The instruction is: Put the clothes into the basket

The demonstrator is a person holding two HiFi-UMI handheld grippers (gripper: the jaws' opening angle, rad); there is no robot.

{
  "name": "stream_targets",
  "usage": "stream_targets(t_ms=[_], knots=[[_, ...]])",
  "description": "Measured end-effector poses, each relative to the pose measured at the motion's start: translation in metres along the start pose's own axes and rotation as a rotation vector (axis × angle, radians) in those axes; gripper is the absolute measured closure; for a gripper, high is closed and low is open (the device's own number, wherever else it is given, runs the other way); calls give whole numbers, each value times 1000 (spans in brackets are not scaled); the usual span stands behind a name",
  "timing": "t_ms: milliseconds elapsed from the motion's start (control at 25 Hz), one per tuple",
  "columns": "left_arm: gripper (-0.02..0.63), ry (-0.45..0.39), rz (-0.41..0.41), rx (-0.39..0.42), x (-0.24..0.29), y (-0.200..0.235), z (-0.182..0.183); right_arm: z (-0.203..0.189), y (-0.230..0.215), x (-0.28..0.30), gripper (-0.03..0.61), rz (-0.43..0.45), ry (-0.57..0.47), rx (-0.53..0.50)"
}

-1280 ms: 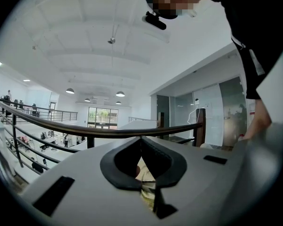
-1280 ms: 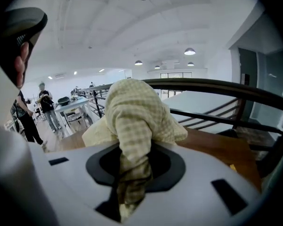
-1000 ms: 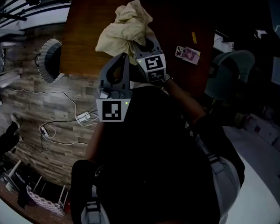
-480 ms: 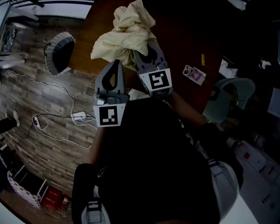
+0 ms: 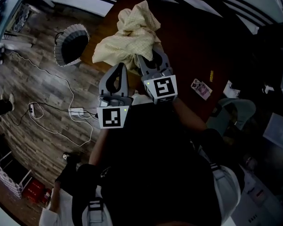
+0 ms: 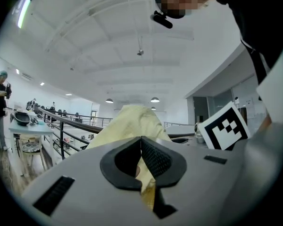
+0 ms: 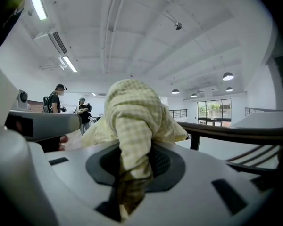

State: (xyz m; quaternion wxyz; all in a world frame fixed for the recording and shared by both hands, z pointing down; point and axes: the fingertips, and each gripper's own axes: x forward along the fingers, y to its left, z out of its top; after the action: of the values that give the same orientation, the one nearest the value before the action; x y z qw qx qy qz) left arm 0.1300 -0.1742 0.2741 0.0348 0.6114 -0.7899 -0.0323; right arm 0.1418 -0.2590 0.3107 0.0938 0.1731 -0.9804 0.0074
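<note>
Both tools grip one pale yellow checked cloth (image 5: 127,39), which from above shows over the left edge of the dark brown table (image 5: 193,41). The left tool (image 5: 118,69) pinches a thin fold of it. The right tool (image 5: 148,58), just beside it, is clamped on a thick bunch.

Left of the table's edge lies open plank floor (image 5: 33,84). There the round ribbed basket (image 5: 70,44) stands, apart from the cloth. A white cable (image 5: 66,95) trails across the planks nearer the person. A small card (image 5: 201,88) lies on the table to the right.

Only the head view shows basket, floor and table. The left gripper view alone shows the fold nipped between nearly closed pads. The right gripper view shows the bunch filling its jaws, a dark railing (image 7: 236,133) at right and people (image 7: 56,100) standing far off.
</note>
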Motion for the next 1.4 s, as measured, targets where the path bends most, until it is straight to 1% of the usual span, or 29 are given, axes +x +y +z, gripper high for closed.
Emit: stream_targets(t_ms=[120, 280, 400, 640, 840, 1120, 1400], knots=[[600, -5, 17, 1, -6, 15, -2, 1, 14, 9, 479, 18, 3, 22], [600, -8, 57, -15, -18, 41, -7, 2, 38, 22, 479, 57, -4, 11], [600, -26, 85, -16, -34, 62, -3, 7, 63, 30, 479, 81, -8, -1], [600, -35, 123, -25, -64, 105, 2, 12, 112, 48, 479, 114, 1, -8], [600, -37, 168, -35, -89, 148, 3, 15, 159, 69, 479, 165, 14, -28], [600, -70, 214, -33, -124, 205, 16, 27, 228, 103, 477, 231, 16, -52], [600, -91, 285, -14, -170, 267, 26, 31, 297, 135, 476, 297, 20, -21]])
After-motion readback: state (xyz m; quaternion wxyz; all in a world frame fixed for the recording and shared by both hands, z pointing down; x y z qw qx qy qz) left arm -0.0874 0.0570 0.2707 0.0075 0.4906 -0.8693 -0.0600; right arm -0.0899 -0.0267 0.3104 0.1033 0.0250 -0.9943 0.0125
